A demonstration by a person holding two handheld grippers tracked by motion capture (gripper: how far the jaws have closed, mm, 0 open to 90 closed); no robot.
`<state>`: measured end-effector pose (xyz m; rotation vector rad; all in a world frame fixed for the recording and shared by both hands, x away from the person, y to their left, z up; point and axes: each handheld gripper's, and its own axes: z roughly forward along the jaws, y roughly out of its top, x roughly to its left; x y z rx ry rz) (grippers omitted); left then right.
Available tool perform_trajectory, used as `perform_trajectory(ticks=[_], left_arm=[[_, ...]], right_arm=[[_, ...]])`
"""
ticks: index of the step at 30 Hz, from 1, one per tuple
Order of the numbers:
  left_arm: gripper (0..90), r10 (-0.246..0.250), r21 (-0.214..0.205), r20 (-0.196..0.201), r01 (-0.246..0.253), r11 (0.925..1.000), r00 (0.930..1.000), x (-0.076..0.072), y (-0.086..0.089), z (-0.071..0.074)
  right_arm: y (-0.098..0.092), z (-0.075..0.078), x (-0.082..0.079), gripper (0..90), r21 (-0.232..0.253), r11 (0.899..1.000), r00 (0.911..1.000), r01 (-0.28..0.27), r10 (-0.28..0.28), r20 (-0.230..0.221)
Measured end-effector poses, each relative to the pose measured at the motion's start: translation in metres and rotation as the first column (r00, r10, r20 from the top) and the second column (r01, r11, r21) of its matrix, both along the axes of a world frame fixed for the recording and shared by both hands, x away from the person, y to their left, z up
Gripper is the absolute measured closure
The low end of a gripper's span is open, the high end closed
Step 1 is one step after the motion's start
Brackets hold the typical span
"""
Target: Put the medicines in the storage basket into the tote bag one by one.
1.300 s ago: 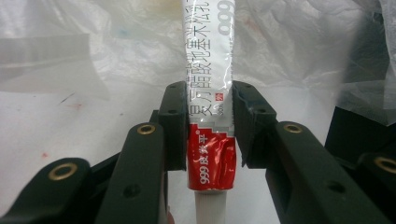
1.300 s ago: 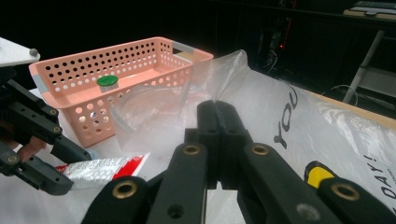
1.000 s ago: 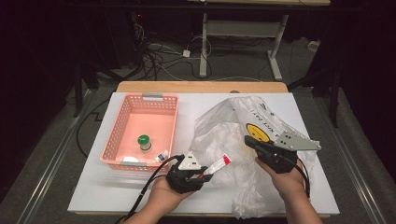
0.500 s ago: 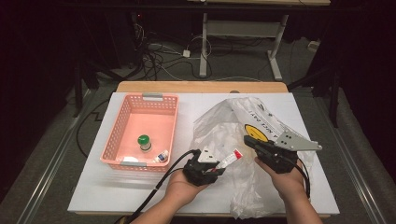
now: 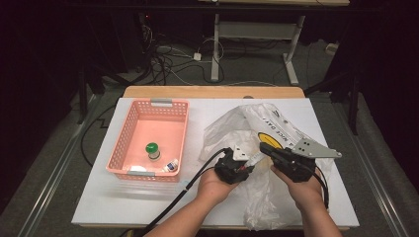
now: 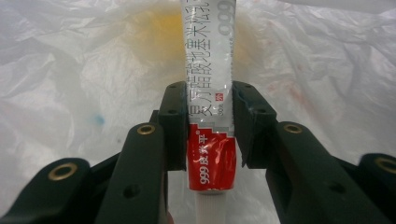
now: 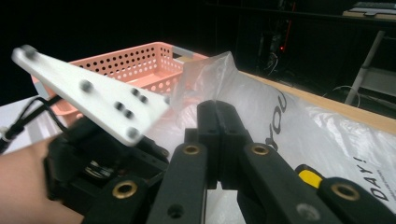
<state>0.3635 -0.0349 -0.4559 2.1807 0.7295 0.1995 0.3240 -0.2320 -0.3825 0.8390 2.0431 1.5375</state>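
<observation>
Red-white tube (image 6: 211,121) over plastic bag (image 5: 276,126)

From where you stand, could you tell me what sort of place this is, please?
Probably a lab or recording studio: a white table in a dark room, loose cables on the floor, another desk frame behind.

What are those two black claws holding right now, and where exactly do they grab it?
The left gripper clamps a red-and-white ointment tube across its lower body, near the cap. The right gripper pinches the clear plastic bag by an upper edge fold.
</observation>
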Motion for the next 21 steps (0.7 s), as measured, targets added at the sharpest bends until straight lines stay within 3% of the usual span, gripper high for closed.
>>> perform_trajectory(ticks=[5, 17, 21], left_arm=[[66.2, -0.01, 0.043, 0.009, 0.01, 0.999, 0.9999, 0.011, -0.012, -0.006], [65.0, 0.041, 0.023, -0.001, -0.041, 0.9989, 0.9992, 0.021, -0.023, -0.019], [50.2, 0.012, 0.013, -0.001, -0.012, 0.9998, 0.9999, 0.018, -0.02, -0.014]], right_arm=[[-0.004, 0.003, 0.0, 90.0, 0.012, 1.0, 0.9999, 0.006, -0.006, 0.01], [-0.01, 0.003, 0.001, 90.0, 0.025, 1.0, 0.9998, 0.019, -0.019, 0.008], [-0.01, 0.003, 0.001, 90.0, 0.024, 0.999, 0.9997, 0.023, -0.023, 0.002]])
